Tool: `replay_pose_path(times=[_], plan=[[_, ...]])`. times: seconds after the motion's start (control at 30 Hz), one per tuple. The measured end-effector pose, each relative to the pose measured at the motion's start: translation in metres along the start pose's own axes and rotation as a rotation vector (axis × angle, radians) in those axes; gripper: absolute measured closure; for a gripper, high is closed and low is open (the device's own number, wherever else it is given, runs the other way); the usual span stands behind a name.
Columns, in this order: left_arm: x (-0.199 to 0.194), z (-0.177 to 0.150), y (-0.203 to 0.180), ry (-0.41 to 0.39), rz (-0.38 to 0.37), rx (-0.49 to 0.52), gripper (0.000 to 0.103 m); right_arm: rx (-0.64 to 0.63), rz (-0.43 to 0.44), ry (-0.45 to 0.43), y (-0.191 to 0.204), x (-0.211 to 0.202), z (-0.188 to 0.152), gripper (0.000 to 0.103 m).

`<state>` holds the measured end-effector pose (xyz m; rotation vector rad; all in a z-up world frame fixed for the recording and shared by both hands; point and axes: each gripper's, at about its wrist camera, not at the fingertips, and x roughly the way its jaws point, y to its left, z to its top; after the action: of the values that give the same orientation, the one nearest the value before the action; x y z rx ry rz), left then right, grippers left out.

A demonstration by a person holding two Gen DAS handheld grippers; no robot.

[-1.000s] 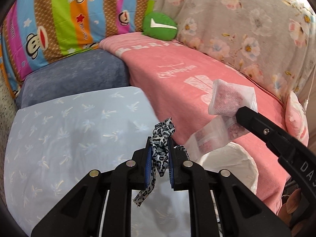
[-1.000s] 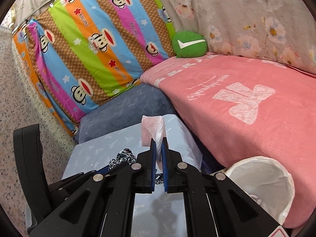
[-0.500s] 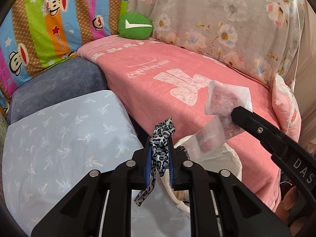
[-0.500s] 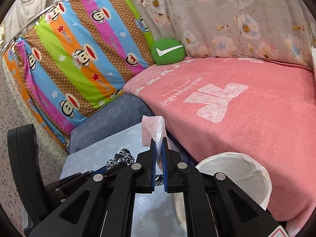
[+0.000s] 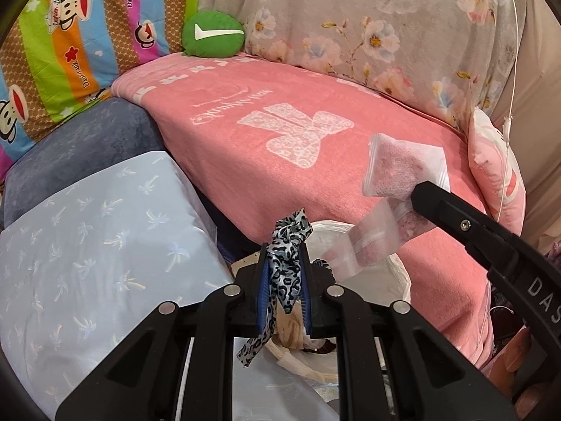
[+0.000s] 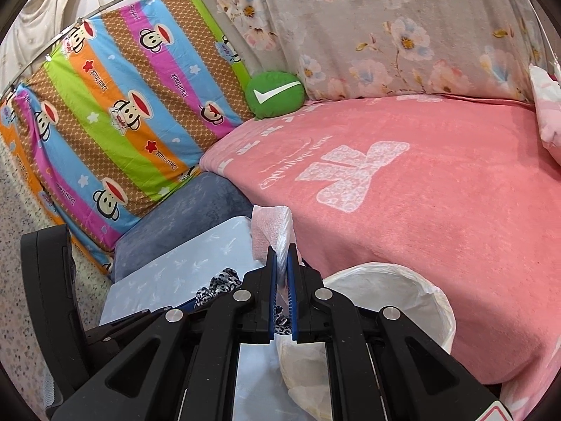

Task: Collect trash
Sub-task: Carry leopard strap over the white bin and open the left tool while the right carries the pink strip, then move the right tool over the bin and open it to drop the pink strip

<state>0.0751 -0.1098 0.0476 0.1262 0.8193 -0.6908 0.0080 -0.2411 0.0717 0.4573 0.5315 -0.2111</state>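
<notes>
Since earlier frame: both grippers carried sideways; white-lined bin (image 5: 378, 280) now beneath. Left gripper (image 5: 283, 291) clamped on leopard-print ribbon (image 5: 285, 266); right gripper (image 6: 283, 298) clamped on clear pouch (image 6: 271, 236). Both items collected, neither dropped; release into bin remains.

leopard-print strip (image 5: 284, 273): pinched upright | plastic bag (image 5: 392, 189): pinched | bin (image 6: 396, 301): below

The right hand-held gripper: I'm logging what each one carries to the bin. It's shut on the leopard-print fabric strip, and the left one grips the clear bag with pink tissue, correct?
Swapped. The left wrist view shows the left hand-held gripper shut on the leopard-print fabric strip, and the right hand-held gripper gripping the clear bag with pink tissue.
</notes>
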Motion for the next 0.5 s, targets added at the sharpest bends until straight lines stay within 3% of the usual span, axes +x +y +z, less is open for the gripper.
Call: replay_pose_path(times=[0.13, 0.23, 0.37, 0.5], plan=[[0.005, -0.001, -0.007, 0.013, -0.005, 0.007, 0.085, 0.009, -0.011, 0.005, -0.008, -0.002, -0.002, 0.097], [0.007, -0.001, -0.012, 0.016, -0.006, 0.006, 0.075, 0.017, -0.018, 0.008, -0.016, -0.002, -0.004, 0.097], [0.009, -0.002, -0.015, 0.013, 0.000, -0.004, 0.051, 0.026, -0.026, 0.013, -0.022, -0.002, -0.006, 0.097], [0.011, -0.003, -0.019, 0.011, 0.011, 0.002, 0.048, 0.028, -0.029, 0.021, -0.026, -0.001, -0.008, 0.096]])
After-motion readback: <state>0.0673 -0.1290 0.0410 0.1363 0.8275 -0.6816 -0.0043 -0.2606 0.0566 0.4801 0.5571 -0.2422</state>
